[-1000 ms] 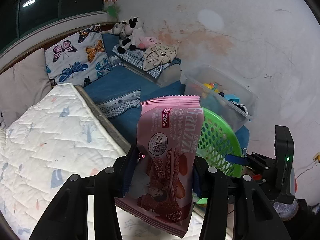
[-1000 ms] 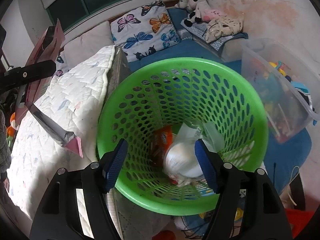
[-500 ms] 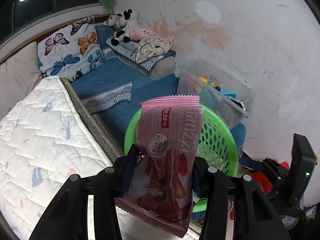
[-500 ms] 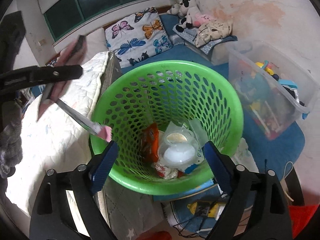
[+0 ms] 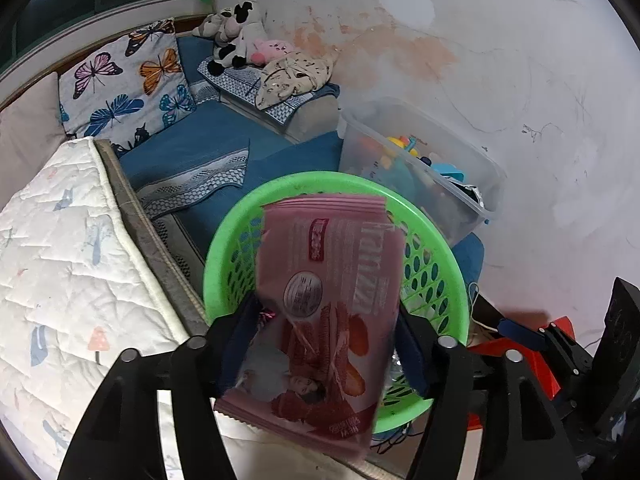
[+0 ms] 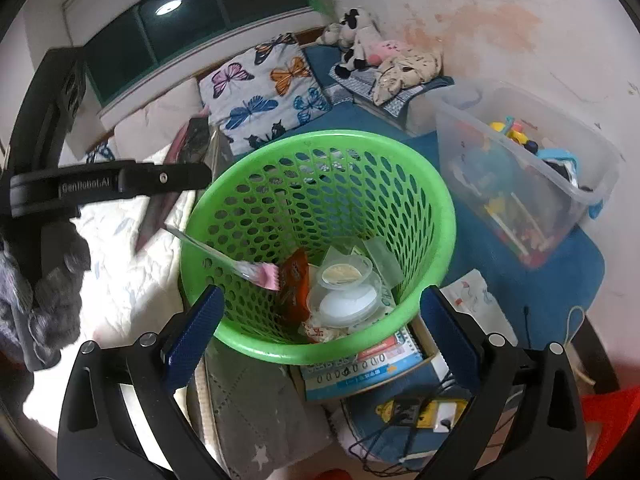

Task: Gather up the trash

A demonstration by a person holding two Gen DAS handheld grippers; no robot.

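A pink biscuit wrapper (image 5: pixel 328 312) hangs between the fingers of my left gripper (image 5: pixel 324 344), right above the green perforated basket (image 5: pixel 304 184). The jaws are opening; the wrapper is blurred and the pads stand slightly off its edges. In the right wrist view the wrapper (image 6: pixel 224 256) shows edge-on, its lower end inside the basket rim (image 6: pixel 320 136). My right gripper (image 6: pixel 320 324) is opening to its widest with nothing between its fingers, at the basket's near rim. An orange wrapper (image 6: pixel 296 284) and clear plastic lids (image 6: pixel 344 292) lie in the basket.
A clear plastic box of toys (image 6: pixel 520 168) stands right of the basket against the wall. A white quilted mattress (image 5: pixel 60 260) lies to the left, with a butterfly pillow (image 5: pixel 128 76) and plush toys (image 5: pixel 236 36) behind. Books (image 6: pixel 368 368) and cables sit under the basket.
My left gripper came over the basket and its jaws widened, so the wrapper now blurs between them. My right gripper spread wide and drew back from the basket.
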